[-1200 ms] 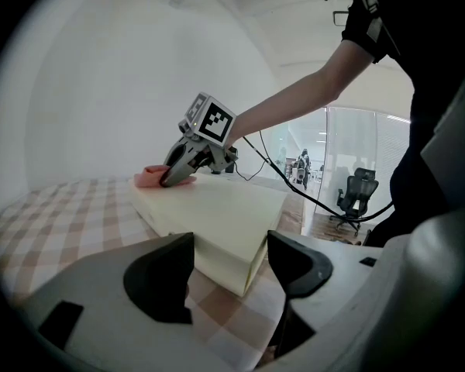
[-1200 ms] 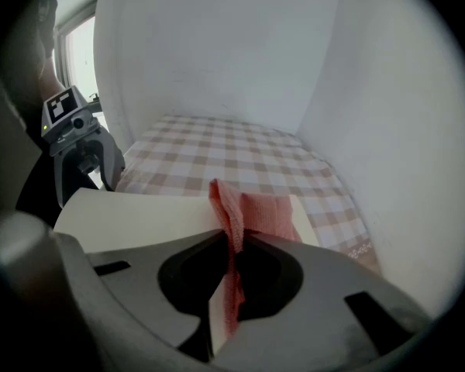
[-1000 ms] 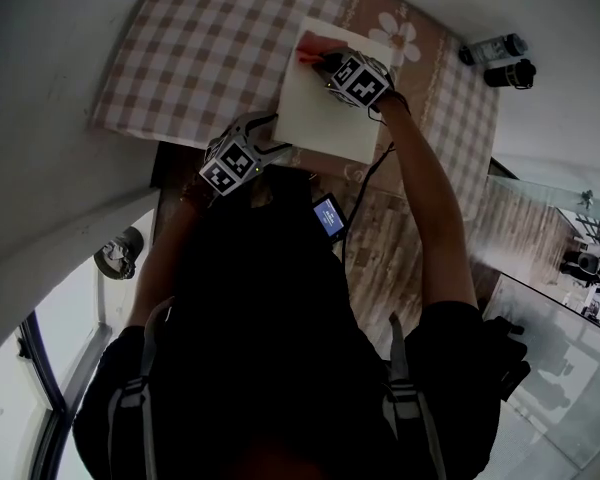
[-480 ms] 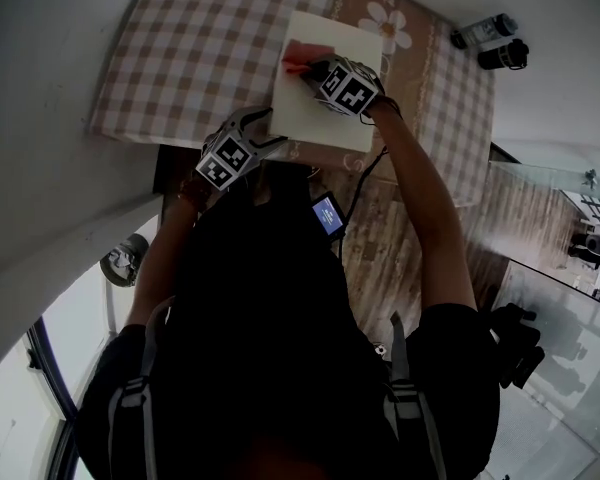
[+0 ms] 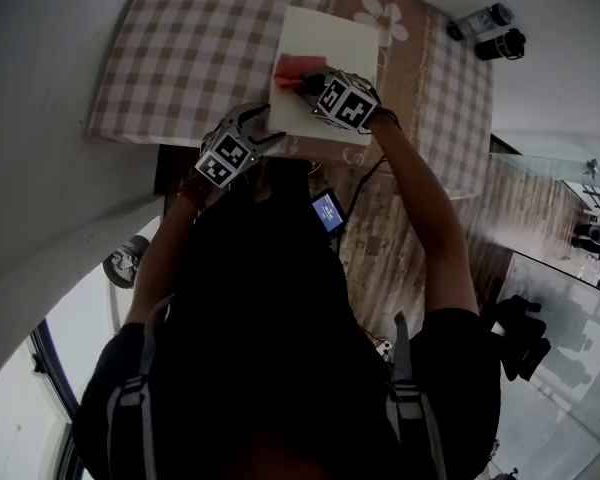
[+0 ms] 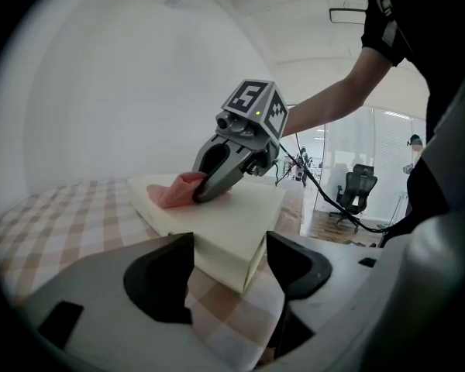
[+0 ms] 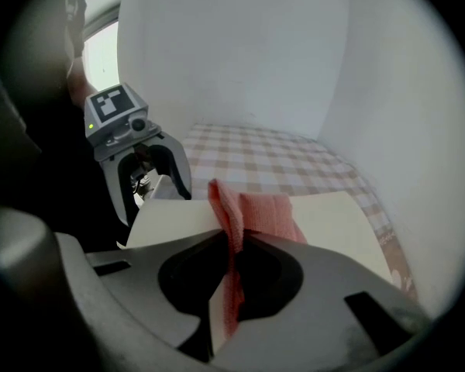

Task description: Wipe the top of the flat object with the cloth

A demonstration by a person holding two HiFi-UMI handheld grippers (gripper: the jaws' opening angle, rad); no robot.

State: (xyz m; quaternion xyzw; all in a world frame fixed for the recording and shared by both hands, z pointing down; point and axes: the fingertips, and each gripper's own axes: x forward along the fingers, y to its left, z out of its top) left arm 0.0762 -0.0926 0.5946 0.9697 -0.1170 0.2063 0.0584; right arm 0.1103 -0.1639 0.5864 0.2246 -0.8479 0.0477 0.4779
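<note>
The flat object (image 5: 335, 48), a thick cream slab, lies on the checked tablecloth (image 5: 200, 48) in the upper middle of the head view, its near edge close to the table's edge; a pink cloth (image 5: 288, 68) rests on its top, toward the left side of the slab. The right gripper (image 5: 305, 83) comes in from the lower right of that view, its marker cube just behind the cloth; in the right gripper view its jaws are closed together on a fold of the cloth (image 7: 263, 211), which stands up in a ridge between them and spreads forward onto the cream surface (image 7: 333, 223); the free part lies flat on the slab.

The left gripper (image 5: 263, 128) sits at the slab's lower left corner in the head view; in the left gripper view its jaws stand well apart, and the corner of the slab (image 6: 225, 215) points in between them; whether either jaw touches the slab's sides cannot be told. The same view shows the right gripper's tips pressed down on the cloth at centre frame, the person's forearm reaching in from the upper right.

Two dark cylindrical containers (image 5: 485, 18) lie on the pale surface at the upper right of the head view, well apart from the slab; a small lit screen (image 5: 328, 213) shows below the table edge, near centre; wooden floor (image 5: 380, 238) runs to the right of it; an office chair (image 6: 355, 188) stands at the right of the left gripper view.
</note>
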